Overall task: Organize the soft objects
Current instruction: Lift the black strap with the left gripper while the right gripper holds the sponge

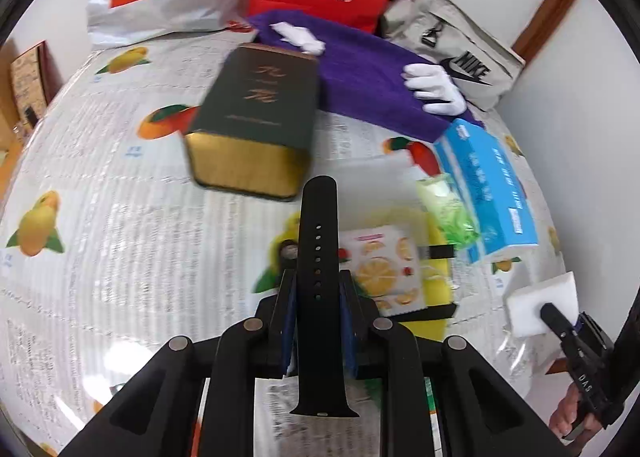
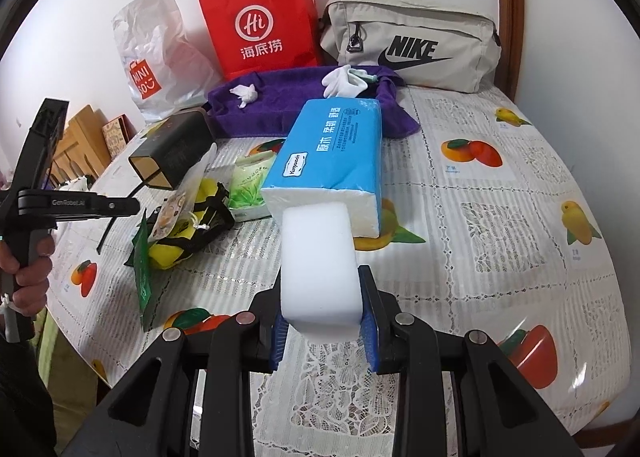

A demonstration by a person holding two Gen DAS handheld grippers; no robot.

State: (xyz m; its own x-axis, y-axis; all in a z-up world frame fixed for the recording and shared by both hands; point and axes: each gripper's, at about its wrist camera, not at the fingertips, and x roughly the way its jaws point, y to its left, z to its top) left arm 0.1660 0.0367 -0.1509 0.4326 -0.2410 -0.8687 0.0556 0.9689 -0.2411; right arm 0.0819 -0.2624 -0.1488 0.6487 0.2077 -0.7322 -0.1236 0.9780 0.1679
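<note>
I counted three bags: one white bag (image 2: 154, 53), one red bag (image 2: 260, 23), one grey bag (image 2: 412, 43). I saw one purple towel (image 2: 280, 105), one blue tissue pack (image 2: 332, 153), one dark box (image 2: 172, 149), one white sponge (image 2: 318, 269) and one black strap (image 1: 320, 289).

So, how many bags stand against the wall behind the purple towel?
3: white Miniso bag at left, red paper bag in the middle, grey Nike bag at right. None seems hidden.

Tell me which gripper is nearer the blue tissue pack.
Right. The right gripper, shut on a white sponge, sits just before the blue tissue pack; the left gripper is farther left.
</note>
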